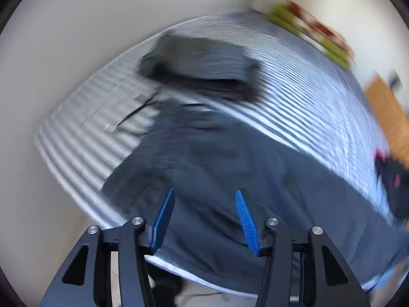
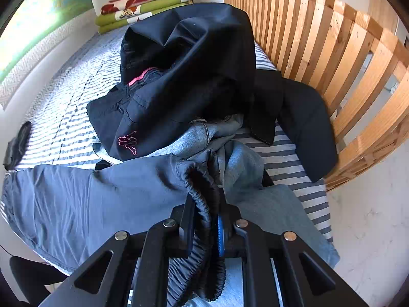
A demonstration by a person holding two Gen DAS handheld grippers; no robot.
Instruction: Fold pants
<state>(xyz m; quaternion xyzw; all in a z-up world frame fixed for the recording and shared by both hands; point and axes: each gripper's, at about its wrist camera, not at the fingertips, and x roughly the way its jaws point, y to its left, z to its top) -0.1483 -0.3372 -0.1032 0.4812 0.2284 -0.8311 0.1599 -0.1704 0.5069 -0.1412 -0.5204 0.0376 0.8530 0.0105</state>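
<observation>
The right gripper (image 2: 204, 230) pinches the elastic waistband (image 2: 202, 194) of the grey pants (image 2: 76, 199) lying across the striped bed (image 2: 294, 168), its pads mostly buried in fabric. The left gripper (image 1: 204, 217) hangs open and empty over the blurred pants.

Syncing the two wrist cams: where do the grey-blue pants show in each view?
Left wrist: grey-blue pants fill the lower centre, blurred, under the open left claw.
Right wrist: they run from the lower left to the right claw, shut on their elastic waistband.
Shared landmark: striped bed cover.
</observation>
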